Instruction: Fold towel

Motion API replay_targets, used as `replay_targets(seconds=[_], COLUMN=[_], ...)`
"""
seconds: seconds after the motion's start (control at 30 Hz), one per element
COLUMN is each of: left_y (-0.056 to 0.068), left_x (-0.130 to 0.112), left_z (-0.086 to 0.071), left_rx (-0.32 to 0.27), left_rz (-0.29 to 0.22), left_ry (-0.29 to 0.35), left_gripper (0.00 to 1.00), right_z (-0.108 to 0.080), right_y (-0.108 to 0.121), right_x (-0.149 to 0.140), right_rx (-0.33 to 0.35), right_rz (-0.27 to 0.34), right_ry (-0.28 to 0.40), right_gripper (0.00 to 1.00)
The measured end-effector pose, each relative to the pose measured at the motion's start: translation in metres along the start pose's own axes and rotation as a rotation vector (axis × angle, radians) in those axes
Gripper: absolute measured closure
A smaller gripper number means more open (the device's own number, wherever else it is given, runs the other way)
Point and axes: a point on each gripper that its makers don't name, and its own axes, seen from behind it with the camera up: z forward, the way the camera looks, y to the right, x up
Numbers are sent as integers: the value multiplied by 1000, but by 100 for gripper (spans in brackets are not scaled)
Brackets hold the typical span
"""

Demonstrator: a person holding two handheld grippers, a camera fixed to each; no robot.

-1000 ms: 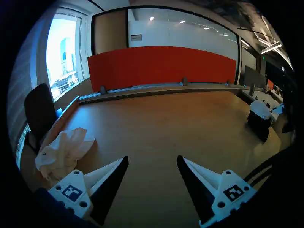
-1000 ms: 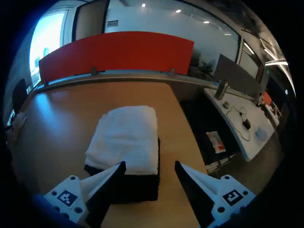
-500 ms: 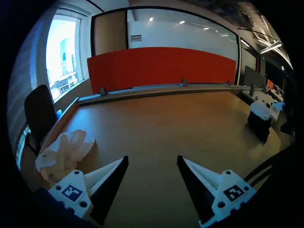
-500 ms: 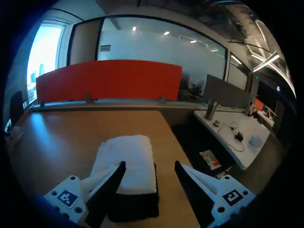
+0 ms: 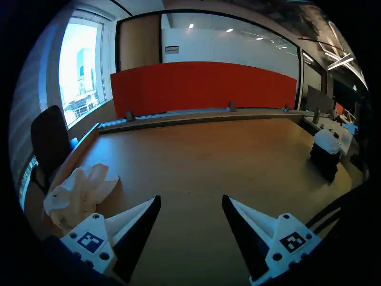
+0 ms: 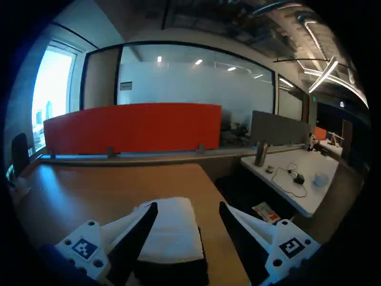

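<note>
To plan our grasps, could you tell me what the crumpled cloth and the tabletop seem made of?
The crumpled cloth looks like soft, matte cream fabric, perhaps terry: limp folds. The tabletop seems wood-look laminate or veneer: smooth, orange-brown, faint sheen.

Open-plan office: desks [image 6: 295,183], red partition [image 5: 205,86].

Table [image 5: 200,157]: crumpled towel [image 5: 78,188] on its left edge, chair [image 5: 47,138] just beyond that edge. Folded towel [image 6: 169,229] atop pile [image 6: 176,272] at right edge. Divider [image 5: 205,86] along far side. Desk [image 6: 295,176] off right, apart.
</note>
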Motion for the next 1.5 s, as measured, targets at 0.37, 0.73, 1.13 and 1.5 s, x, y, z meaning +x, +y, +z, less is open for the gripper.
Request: replay_targets(seconds=[0.37, 0.73, 1.13, 1.5], left_y=[-6, -18, -48, -52], left_x=[11, 35, 78, 89], left_z=[1, 2, -9, -15], left_rx=[21, 68, 170, 178], left_rz=[-27, -66, -123, -122], left_ry=[39, 125, 282, 335], left_gripper=[5, 5, 5, 5], right_z=[1, 0, 0, -2], right_y=[-12, -18, -26, -31], right_x=[11, 17, 18, 23], right_rx=[4, 2, 11, 14], right_rz=[18, 14, -14, -30], right_ry=[49, 56, 51, 62], right_gripper=[0, 0, 0, 0])
